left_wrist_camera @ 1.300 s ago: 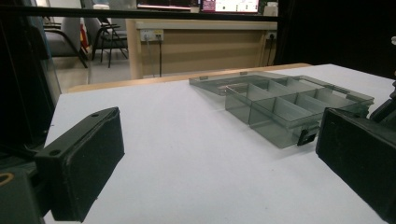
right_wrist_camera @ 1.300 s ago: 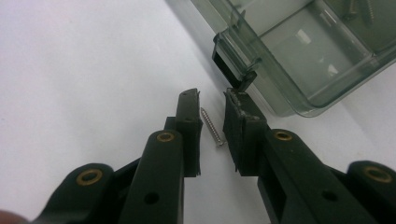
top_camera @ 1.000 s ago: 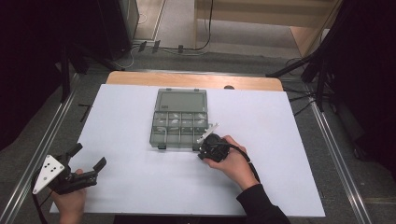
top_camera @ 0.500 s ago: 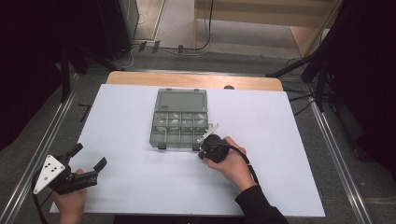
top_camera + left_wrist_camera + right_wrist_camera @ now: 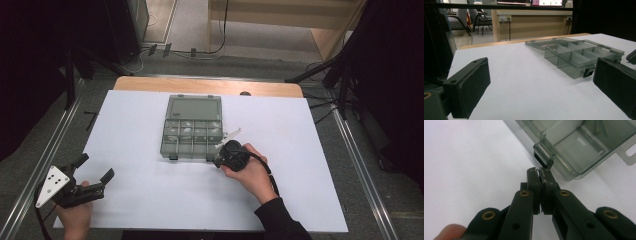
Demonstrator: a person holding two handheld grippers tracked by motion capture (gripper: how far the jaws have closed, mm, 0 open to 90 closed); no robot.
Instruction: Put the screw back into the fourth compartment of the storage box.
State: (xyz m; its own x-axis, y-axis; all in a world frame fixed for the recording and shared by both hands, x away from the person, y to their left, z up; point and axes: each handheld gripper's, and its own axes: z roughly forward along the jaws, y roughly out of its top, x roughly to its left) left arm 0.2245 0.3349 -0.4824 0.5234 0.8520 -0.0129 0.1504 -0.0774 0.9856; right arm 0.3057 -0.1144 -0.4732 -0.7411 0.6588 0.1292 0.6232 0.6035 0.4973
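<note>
almost nothing has moved since a second ago: both hands sit where they were. a smoky grey clear plastic compartment box (image 5: pixel 193 131) lies open at the middle of the white table (image 5: pixel 300 150), its lid folded flat toward the far edge and its long axis running away from the person. the right gripper (image 5: pixel 539 173) rests at the box's near right corner, jaws pressed together with perhaps a thin sliver of something between them, tips just short of the black latch (image 5: pixel 540 160), which lies straight ahead. the left gripper (image 5: pixel 95 172) waits well apart at the table's near left, jaws spread wide and empty. the right hand is far nearer.
</note>
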